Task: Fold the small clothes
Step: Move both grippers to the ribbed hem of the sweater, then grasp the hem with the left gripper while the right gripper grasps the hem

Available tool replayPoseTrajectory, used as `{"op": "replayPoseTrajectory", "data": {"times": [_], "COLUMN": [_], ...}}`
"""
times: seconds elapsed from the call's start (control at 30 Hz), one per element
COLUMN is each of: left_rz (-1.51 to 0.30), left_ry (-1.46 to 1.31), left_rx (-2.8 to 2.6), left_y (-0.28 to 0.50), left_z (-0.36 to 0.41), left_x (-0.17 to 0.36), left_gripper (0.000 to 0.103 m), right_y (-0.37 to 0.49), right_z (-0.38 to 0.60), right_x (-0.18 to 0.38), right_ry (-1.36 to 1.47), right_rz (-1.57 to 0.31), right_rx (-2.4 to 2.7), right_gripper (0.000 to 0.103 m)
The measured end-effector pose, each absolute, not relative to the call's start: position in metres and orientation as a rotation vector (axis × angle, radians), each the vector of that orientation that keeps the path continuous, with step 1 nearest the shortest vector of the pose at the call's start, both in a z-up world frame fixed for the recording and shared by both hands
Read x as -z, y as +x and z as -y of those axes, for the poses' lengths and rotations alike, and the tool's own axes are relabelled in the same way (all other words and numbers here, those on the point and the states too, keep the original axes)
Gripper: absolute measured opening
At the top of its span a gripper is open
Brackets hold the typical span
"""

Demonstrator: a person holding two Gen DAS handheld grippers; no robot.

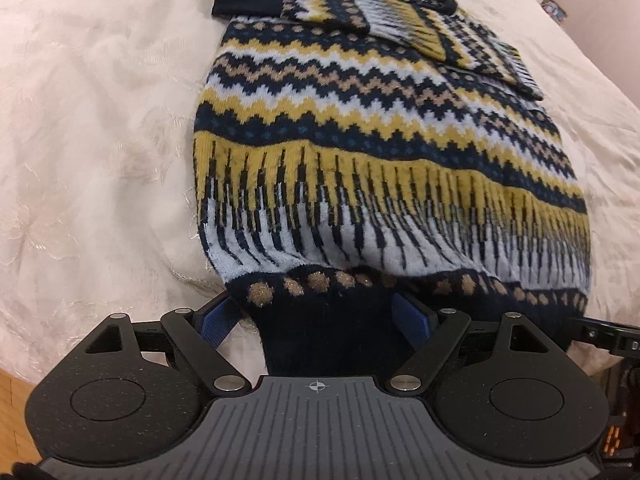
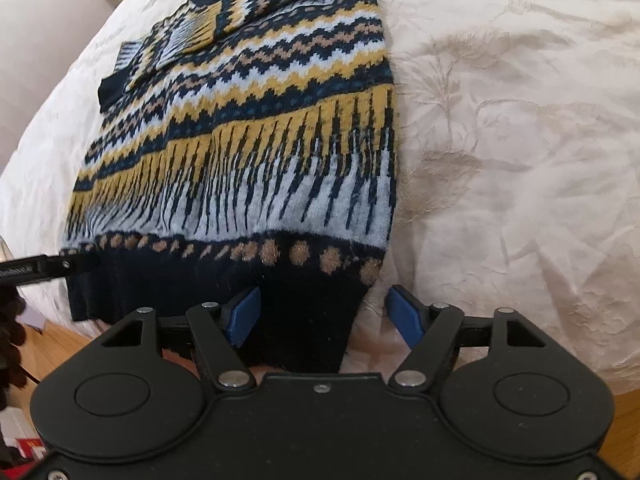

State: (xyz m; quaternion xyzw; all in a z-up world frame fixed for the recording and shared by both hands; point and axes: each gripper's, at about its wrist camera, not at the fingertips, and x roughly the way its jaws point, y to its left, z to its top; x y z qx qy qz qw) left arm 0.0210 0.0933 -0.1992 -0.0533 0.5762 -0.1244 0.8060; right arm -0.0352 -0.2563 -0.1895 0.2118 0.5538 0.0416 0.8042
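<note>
A patterned sweater (image 1: 360, 132) lies flat on a cream bedspread (image 1: 100, 120), sleeves folded across its far end, its dark hem (image 1: 320, 320) nearest both cameras. The left gripper (image 1: 316, 316) stands wide open astride the hem's left corner; whether its blue pads (image 1: 210, 322) touch the knit is hard to tell. The right gripper (image 2: 324, 316) is also open at the hem's right corner, nothing clamped, one pad (image 2: 244, 314) on the wool, the other over bare bedspread. Only the right view shows the other tool's arm (image 2: 44, 270) with small white lettering, too blurred to read. Only the left view shows a crosshair mark (image 1: 318, 386) on its grey ribbed body.
</note>
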Motion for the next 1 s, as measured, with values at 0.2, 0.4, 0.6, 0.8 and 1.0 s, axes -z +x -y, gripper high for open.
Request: {"op": "replayPoseTrajectory", "data": {"times": [0.2,0.4,0.6,0.8,1.0], "left_rz": [-1.258,-1.246,-1.224,-1.188,-1.128], "left_ry": [-0.127,-0.124,-0.133,-0.188,-0.304], "left_rx": [0.249,0.233,0.227,0.26,0.267], "left_y": [0.026,0.023,0.017,0.008,0.006], "left_z": [-0.093,-0.092,-0.099,-0.111,-0.124], "left_x": [0.211,0.213,0.203,0.188,0.161], "left_gripper": [0.083,0.084,0.045,0.01,0.006], "right_y": [-0.031,-0.031,-0.028,-0.029,-0.035], "right_z": [0.258,0.26,0.257,0.248,0.26], "right_x": [0.195,0.199,0.195,0.182,0.152], "right_ry": [0.505,0.518,0.519,0.48,0.555], "right_rz": [-1.183,-1.185,-1.201,-1.175,-1.074], "right_rx": [-0.084,-0.093,-0.132,-0.166,-0.219], "right_gripper": [0.075,0.077,0.048,0.017,0.013]}}
